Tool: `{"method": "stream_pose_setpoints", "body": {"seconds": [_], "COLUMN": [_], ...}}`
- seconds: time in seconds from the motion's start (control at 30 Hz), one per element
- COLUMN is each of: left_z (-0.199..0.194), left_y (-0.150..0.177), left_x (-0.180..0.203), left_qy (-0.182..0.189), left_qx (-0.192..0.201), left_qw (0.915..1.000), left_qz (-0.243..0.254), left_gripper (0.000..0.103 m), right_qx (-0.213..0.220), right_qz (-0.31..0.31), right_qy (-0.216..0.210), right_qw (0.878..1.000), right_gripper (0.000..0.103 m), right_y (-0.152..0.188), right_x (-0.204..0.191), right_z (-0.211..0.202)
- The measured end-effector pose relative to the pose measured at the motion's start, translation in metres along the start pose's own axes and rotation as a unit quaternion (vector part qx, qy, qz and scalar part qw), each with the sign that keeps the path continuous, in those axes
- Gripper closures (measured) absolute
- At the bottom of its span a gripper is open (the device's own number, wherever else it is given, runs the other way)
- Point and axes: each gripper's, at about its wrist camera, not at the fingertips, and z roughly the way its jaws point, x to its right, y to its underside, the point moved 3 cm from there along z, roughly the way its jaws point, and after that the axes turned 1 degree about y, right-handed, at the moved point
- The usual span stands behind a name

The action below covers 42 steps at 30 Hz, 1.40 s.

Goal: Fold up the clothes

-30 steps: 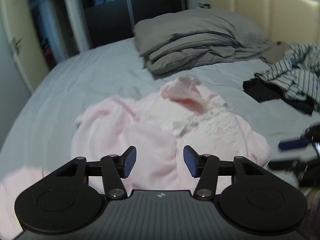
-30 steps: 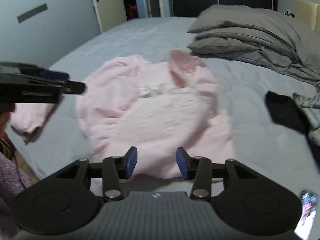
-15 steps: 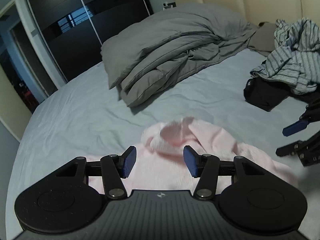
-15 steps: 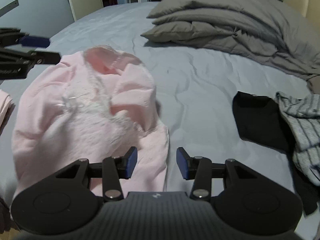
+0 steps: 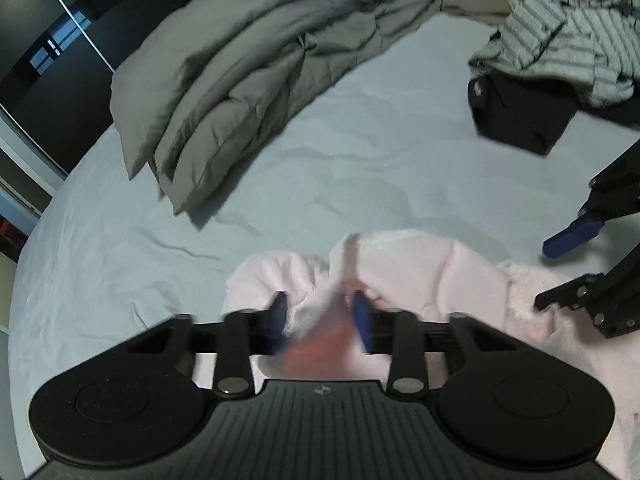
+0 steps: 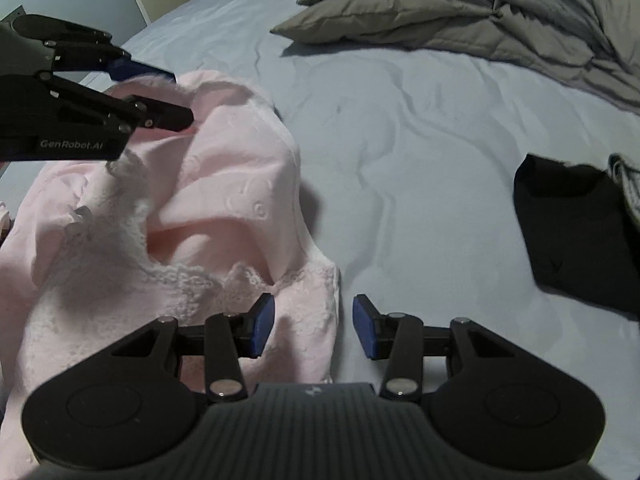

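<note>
A fluffy pink garment (image 6: 224,184) lies crumpled on the blue-grey bed sheet (image 6: 420,128). My left gripper (image 5: 320,322) sits low over its far edge with a fold of pink fabric (image 5: 408,264) between the blue pads, which are blurred and narrower than before but still apart. It also shows in the right wrist view (image 6: 160,92) at the garment's top left. My right gripper (image 6: 314,330) is open and empty, just above the garment's near right edge; in the left wrist view (image 5: 568,264) it shows at the right.
A grey duvet (image 5: 256,52) is piled at the head of the bed. A black garment (image 6: 572,228) and a striped shirt (image 5: 560,28) lie to the right. Dark wardrobe doors (image 5: 60,20) stand behind.
Both grippers moved forward and down to the pink garment. The left jaws have narrowed around a fold at its far edge. The right jaws stayed open.
</note>
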Motion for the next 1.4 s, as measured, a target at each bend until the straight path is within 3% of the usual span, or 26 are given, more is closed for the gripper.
{"method": "stream_pose_setpoints", "body": {"seconds": [0.03,0.07,0.17,0.33,0.6,0.8,1.0,1.13,1.23,1.4], "left_z": [0.003,0.004,-0.006,-0.049,-0.160,-0.262,-0.374,-0.441,-0.467,-0.446], "left_y": [0.002,0.003,0.005,0.007,0.018,0.026,0.036,0.045,0.053,0.073], "left_x": [-0.001,-0.003,-0.013,-0.035,-0.063,-0.078,-0.080,-0.076,-0.068,-0.049], "left_qy": [-0.001,0.003,0.011,-0.043,-0.132,-0.190,-0.244,-0.261,-0.259,-0.200], "left_qx": [-0.006,-0.007,0.012,0.067,0.129,0.170,0.233,0.269,0.273,0.239], "left_qw": [1.0000,0.9999,0.9988,0.9928,0.9742,0.9554,0.9263,0.9099,0.9101,0.9342], "left_qz": [-0.004,-0.011,-0.047,-0.090,-0.130,-0.149,-0.168,-0.177,-0.173,-0.174], "left_gripper": [0.090,0.094,0.100,0.102,0.102,0.102,0.102,0.102,0.102,0.102], "right_qx": [-0.003,-0.007,-0.017,0.016,0.139,0.244,0.347,0.408,0.421,0.407], "right_qz": [0.001,0.002,0.006,-0.006,-0.014,-0.048,-0.088,-0.101,-0.114,-0.118], "right_qy": [-0.002,-0.003,-0.008,0.010,0.056,0.088,0.114,0.113,0.116,0.121], "right_qw": [1.000,1.000,1.000,1.000,0.989,0.964,0.927,0.900,0.892,0.897], "right_gripper": [0.062,0.080,0.094,0.097,0.098,0.098,0.098,0.098,0.098,0.098], "right_y": [0.003,0.006,0.015,0.017,0.002,-0.008,-0.026,-0.019,-0.005,0.020], "right_x": [0.000,0.000,0.001,-0.002,-0.026,-0.070,-0.122,-0.146,-0.157,-0.156], "right_z": [-0.002,-0.003,-0.009,-0.043,-0.157,-0.271,-0.393,-0.473,-0.501,-0.505]}}
